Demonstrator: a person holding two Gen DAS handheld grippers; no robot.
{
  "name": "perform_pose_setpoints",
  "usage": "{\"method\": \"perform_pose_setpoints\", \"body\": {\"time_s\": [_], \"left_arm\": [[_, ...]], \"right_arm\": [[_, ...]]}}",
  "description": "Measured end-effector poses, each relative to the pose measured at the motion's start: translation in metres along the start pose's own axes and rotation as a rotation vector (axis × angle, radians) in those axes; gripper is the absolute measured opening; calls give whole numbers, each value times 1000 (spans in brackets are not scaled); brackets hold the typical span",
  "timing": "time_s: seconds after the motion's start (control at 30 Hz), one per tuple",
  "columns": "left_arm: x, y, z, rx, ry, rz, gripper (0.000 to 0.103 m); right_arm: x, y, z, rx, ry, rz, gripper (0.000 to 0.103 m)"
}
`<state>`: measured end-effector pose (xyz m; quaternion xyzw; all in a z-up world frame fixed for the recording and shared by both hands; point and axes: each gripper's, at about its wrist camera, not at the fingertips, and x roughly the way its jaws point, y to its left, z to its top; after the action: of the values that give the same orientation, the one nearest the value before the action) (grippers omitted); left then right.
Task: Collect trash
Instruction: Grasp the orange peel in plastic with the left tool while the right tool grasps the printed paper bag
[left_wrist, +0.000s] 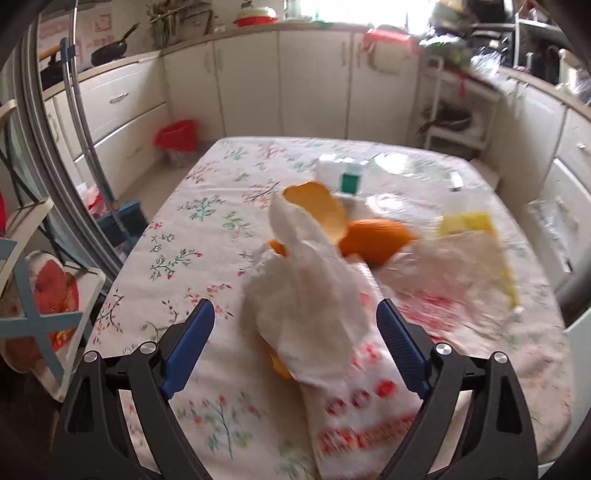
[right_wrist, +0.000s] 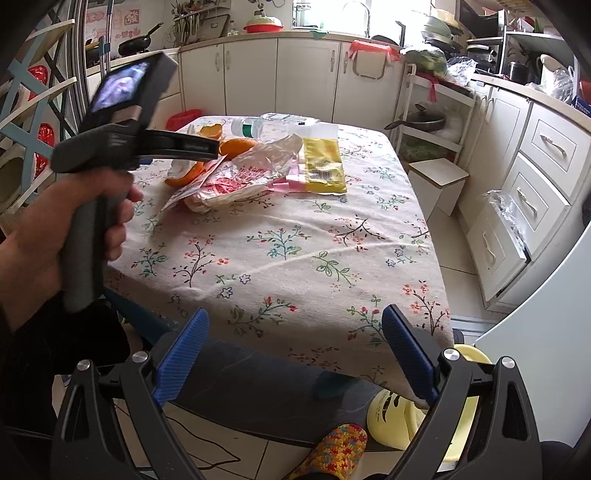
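A person clearing a kitchen table (right_wrist: 295, 236) reaches the left gripper (left_wrist: 295, 317) into a heap of rubbish on the floral tablecloth (left_wrist: 192, 229), its blue fingers (left_wrist: 192, 332) spread wide on either side of a crumpled white tissue (left_wrist: 306, 295). The tissue lies over pieces of orange peel (left_wrist: 317, 206) and a red-printed plastic wrapper (left_wrist: 354, 417), suggesting it is the first item lined up for a grab, though nothing is pinched yet. A yellow packet (right_wrist: 323, 162) and a clear plastic bottle (right_wrist: 273, 123) lie just beyond the peel at the table's far end. The right gripper (right_wrist: 295, 354) hangs over the near edge of the table, jaws wide and empty, apparently held back while the left works. A red-lined waste bin (left_wrist: 177, 136) on the floor past the far corner looks the likely destination.
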<state>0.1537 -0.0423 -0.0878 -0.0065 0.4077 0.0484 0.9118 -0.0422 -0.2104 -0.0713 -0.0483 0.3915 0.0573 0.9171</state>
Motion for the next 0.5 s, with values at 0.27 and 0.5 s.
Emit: {"method": "perform_pose_setpoints", "body": {"time_s": [0.27, 0.5], "left_arm": [[2, 43, 1, -79, 87, -187, 11], [-35, 74, 9, 13, 73, -267, 10]], "right_arm": [[0, 25, 27, -41, -63, 59, 91], [20, 62, 74, -112, -92, 180, 91]]}}
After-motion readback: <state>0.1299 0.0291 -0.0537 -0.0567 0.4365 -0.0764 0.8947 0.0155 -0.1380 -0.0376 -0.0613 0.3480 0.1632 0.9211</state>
